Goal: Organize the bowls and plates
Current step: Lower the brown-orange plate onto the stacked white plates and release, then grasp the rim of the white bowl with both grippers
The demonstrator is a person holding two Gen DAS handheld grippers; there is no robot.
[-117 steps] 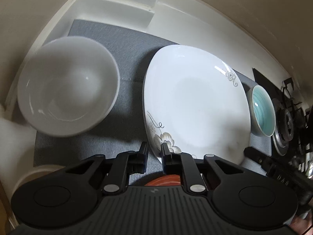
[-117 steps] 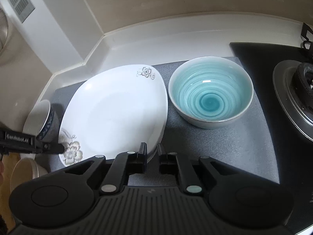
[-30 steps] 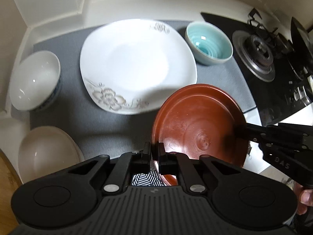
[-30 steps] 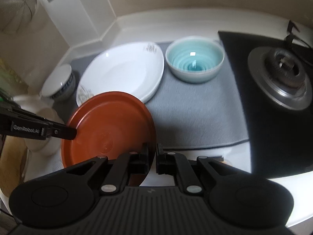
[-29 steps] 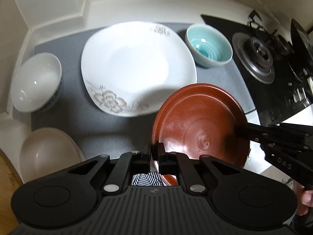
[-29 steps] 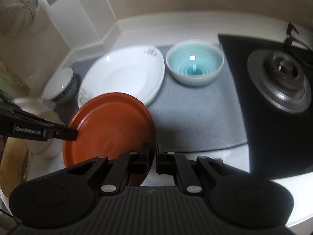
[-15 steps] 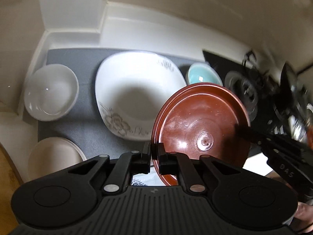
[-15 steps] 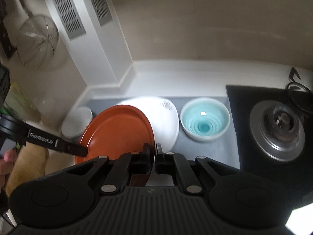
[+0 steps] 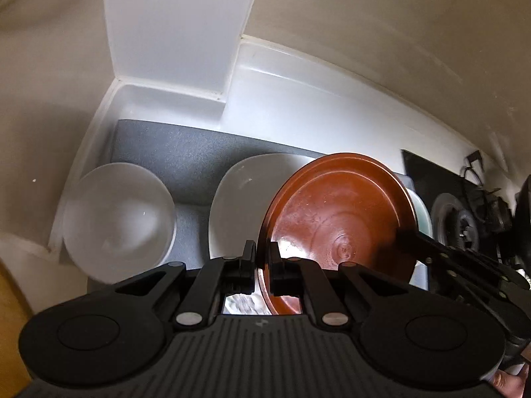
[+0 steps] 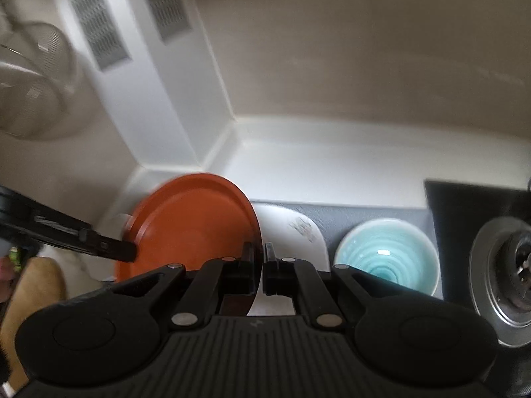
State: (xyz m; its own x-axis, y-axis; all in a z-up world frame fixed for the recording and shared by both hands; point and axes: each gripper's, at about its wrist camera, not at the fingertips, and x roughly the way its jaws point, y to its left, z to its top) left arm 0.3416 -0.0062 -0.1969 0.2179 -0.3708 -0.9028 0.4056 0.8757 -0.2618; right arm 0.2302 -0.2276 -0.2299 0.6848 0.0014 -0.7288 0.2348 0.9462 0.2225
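Both grippers hold one red-brown round plate by opposite rims, lifted above the counter. My left gripper is shut on its left rim. My right gripper is shut on its right rim, and the plate reaches left from it. Below lies a white square plate with a flower print on the grey mat; part of it shows in the right wrist view. A white bowl stands left of it. A turquoise bowl stands to its right.
A gas burner on a black hob is at the right. The white counter corner and wall close off the back. A wire strainer hangs at the upper left. A wooden surface lies at the far left.
The red plate, held by both grippers, has moved forward and over the white square plate, now covering most of it. Both cameras have tilted up towards the wall.
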